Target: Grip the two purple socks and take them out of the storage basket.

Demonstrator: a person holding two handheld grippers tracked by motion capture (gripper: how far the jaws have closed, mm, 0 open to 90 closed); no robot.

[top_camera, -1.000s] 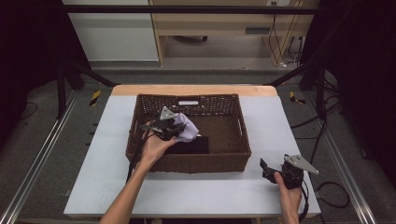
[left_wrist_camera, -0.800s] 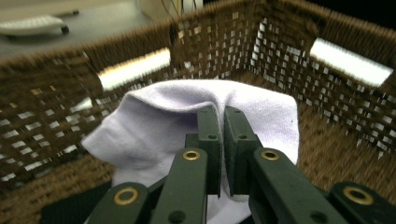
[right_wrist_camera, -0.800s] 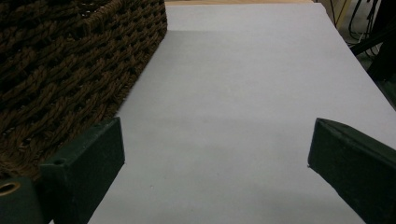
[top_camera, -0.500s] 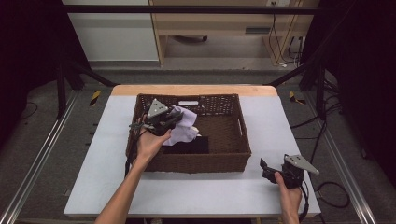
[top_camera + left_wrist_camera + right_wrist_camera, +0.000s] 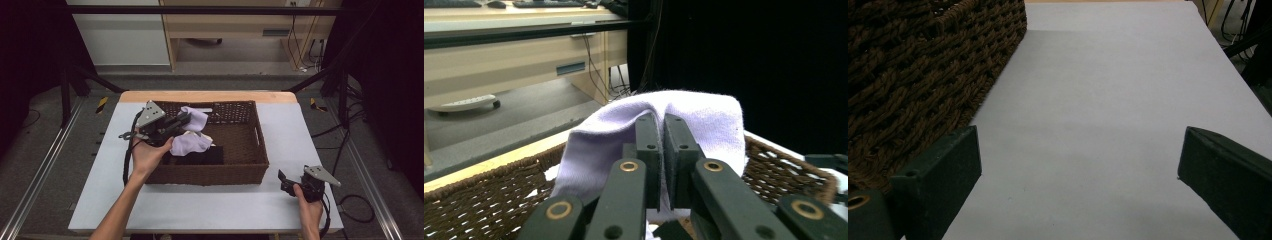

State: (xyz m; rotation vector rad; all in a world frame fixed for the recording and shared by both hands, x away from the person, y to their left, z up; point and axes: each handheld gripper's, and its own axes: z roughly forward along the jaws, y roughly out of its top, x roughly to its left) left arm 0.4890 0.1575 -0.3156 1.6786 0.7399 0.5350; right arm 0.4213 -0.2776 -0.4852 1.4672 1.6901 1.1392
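Note:
A pale lilac cloth (image 5: 192, 131) hangs over the left half of a dark brown wicker basket (image 5: 250, 167), lifted clear of its floor. My left gripper (image 5: 187, 120) is shut on the cloth's upper fold; in the left gripper view the lilac cloth (image 5: 704, 120) drapes over the closed jaws of the left gripper (image 5: 663, 127), with the basket rim (image 5: 484, 185) below. A dark item (image 5: 207, 156) lies on the basket floor under the cloth. My right gripper (image 5: 284, 179) rests near the table's front right, open, with only bare table between the jaws of the right gripper (image 5: 1080, 165).
The basket's woven wall (image 5: 913, 75) stands close on the left in the right gripper view. White table top (image 5: 300, 130) stretches to the right of the basket and along the front edge. A wooden bench (image 5: 240, 30) and cables lie beyond the table.
My left gripper has risen and moved toward the far left of the basket, carrying the lilac cloth up with it. The right gripper has stayed where it was.

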